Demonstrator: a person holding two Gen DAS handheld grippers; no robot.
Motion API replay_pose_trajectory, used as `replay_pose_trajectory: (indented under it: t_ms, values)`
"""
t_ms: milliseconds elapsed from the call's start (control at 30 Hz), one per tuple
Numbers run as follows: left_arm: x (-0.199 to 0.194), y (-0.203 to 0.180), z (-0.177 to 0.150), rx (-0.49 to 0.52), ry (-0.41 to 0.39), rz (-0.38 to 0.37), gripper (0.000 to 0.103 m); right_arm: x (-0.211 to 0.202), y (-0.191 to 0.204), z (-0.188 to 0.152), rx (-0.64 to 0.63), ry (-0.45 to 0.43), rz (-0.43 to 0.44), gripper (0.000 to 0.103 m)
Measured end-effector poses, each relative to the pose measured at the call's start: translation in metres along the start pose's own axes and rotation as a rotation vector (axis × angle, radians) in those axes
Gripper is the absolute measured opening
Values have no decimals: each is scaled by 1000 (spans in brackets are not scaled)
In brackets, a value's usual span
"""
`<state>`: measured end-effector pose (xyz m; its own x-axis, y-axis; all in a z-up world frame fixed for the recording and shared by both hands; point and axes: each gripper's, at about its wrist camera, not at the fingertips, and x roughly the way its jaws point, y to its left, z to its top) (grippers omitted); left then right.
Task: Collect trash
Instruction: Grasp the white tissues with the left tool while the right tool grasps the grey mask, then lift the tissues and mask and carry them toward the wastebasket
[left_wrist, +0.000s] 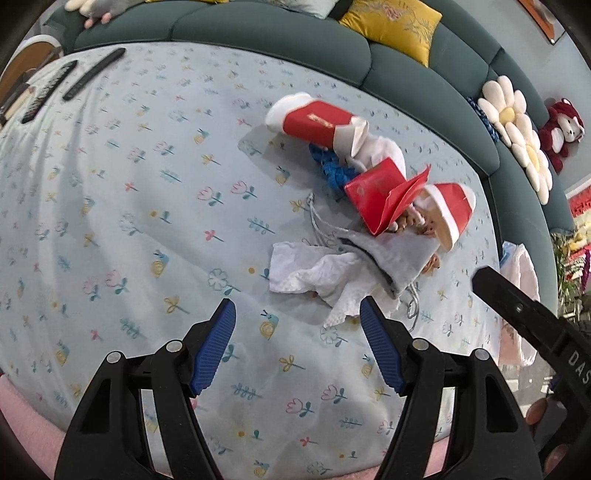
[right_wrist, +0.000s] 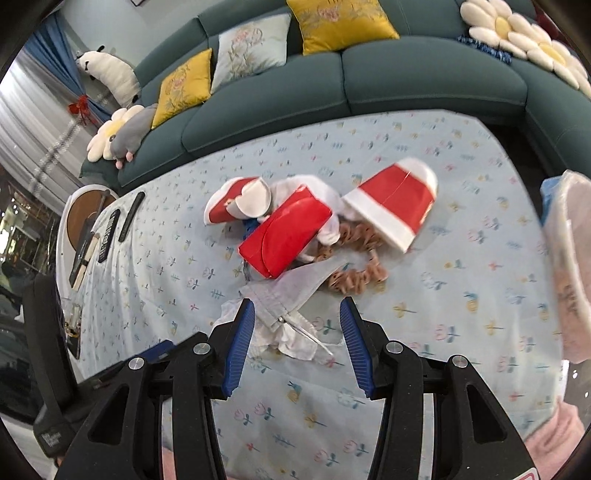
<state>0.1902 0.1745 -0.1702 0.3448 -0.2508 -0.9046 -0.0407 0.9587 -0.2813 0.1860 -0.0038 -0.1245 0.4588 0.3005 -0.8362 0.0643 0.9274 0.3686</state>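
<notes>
Here, both tools hang with jaws spread and empty above a heap of litter on a low table: the left gripper (left_wrist: 297, 314) just short of a crumpled white tissue (left_wrist: 314, 275), the right gripper (right_wrist: 297, 314) poised over the same tissue (right_wrist: 291, 338) and a grey drawstring pouch (right_wrist: 295, 291). The trash sits in one tangle at mid-table: two crushed red-and-white paper cups (right_wrist: 393, 201), a folded red envelope (right_wrist: 286, 234), brown curled shavings (right_wrist: 354, 277) and a blue knitted scrap (left_wrist: 332, 171). A bag-lined bin (right_wrist: 570, 266) stands at the table's right edge, the likely destination.

The risks, on this evidence, lie in the overlap. A pinch on the tissue may also catch the pouch's thin cords (left_wrist: 316, 221) and drag the pile; thin paper could tear or slip from the ribbed pads; the loose shavings would likely scatter if a cup above them is lifted carelessly. A low grasp might also bunch the cloth beneath.

That surface is a pale blue tablecloth (left_wrist: 129, 206) printed with small flowers and snails, slightly wrinkled. Dark remote controls (left_wrist: 92, 72) lie at its far corner. Behind runs a teal sofa (right_wrist: 424, 85) with yellow cushions (right_wrist: 340, 22), a daisy-shaped pillow (left_wrist: 517, 129) and a red plush toy (left_wrist: 563, 129).
</notes>
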Motion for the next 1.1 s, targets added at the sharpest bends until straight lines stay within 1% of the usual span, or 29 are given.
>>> replay_pose_trajectory:
  t_ms: [333,400,433,500,533,567,600,633,667,767,867,933,1100]
  values:
    - [35,-10,10,98,34,-59,66,47,-4,6,57,77,27,47]
    - [40,-11,10,113,43,-69,63,55,-5,6,65,90,34,47]
    - [43,-12,10,124,48,-73,61,58,-6,6,70,97,36,47]
    - [47,-13,9,138,61,-82,51,65,-7,5,85,110,49,45]
    - [50,-15,8,144,69,-85,49,66,-8,5,88,114,54,44]
    - [51,-16,7,149,67,-81,46,68,-8,4,88,118,60,38]
    - [51,-16,6,155,60,-79,38,70,-8,4,86,122,65,31]
    - [51,-17,5,161,65,-85,32,71,-7,4,82,126,74,27]
    - [52,-16,5,160,71,-91,23,72,-5,4,78,128,84,18]
    - [51,-17,4,152,76,-100,9,68,-1,3,69,116,95,12]
    - [44,-22,2,159,62,-98,6,56,0,6,64,93,108,7]
    - [36,-28,1,167,46,-102,6,47,1,9,58,74,111,7]
    - [7,-47,3,184,-8,-116,5,7,4,19,30,-10,117,6]
